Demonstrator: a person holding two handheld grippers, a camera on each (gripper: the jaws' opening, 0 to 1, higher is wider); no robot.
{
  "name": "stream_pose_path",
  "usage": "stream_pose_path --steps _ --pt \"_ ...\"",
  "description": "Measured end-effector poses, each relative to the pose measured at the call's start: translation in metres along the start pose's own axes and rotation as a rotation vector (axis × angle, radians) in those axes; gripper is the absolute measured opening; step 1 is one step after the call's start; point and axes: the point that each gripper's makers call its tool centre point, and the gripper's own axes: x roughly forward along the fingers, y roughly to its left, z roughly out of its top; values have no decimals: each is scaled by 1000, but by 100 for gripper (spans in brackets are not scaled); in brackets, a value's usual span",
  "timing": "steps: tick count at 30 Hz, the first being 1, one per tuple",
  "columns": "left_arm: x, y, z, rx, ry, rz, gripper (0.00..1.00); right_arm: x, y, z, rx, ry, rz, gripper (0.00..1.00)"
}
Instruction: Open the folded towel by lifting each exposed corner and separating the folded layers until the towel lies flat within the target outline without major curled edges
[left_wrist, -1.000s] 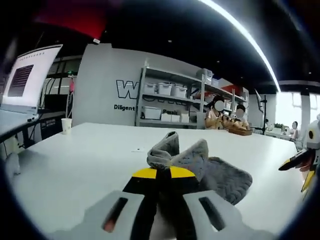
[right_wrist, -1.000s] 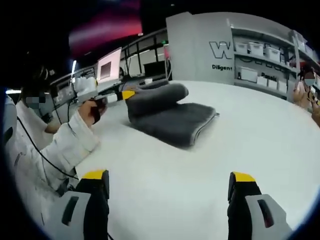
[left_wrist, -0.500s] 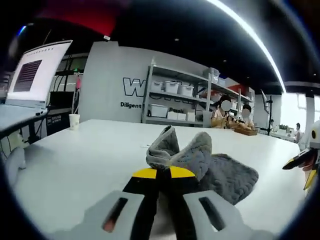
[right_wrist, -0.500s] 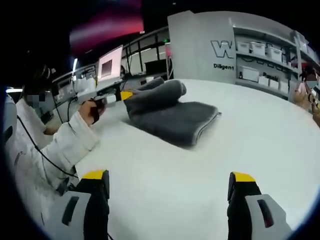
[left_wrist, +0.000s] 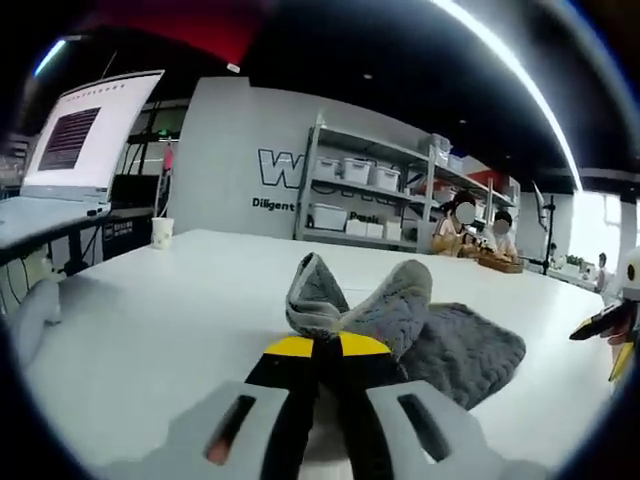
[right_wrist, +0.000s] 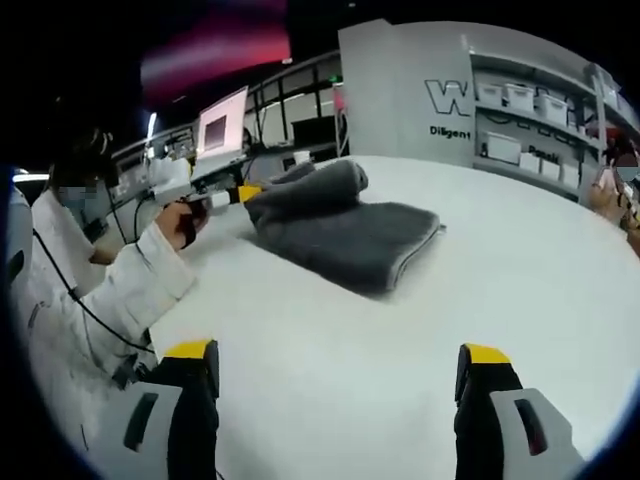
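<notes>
Left gripper view: left gripper jaws pinch towel; wall reads "Diligent"; right gripper jaws wide

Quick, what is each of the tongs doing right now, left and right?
Left tongs: shut on a corner of the grey towel, lifted off the table.
Right tongs: open, holding nothing.

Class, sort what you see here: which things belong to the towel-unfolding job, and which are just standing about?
Belongs to the job:
grey towel
left gripper, shut on the towel's corner
right gripper, open
white table

Just standing about:
paper cup
monitor
shelf with storage boxes
</notes>
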Motion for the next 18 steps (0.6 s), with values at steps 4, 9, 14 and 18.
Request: stream_pose_path --steps 4,9,14,18 --pt "-1 4 -4 -7 7 4 5 1 1 0 -3 3 3 98" --pt "-3 10 -8 -19 18 19 5 1 1 0 -5 8 3 98" --pt "-5 14 -14 -37 38 37 5 2 3 1 -9 8 6 98" --pt "-7 23 -26 -67 92 71 5 3 4 2 -14 9 11 98"
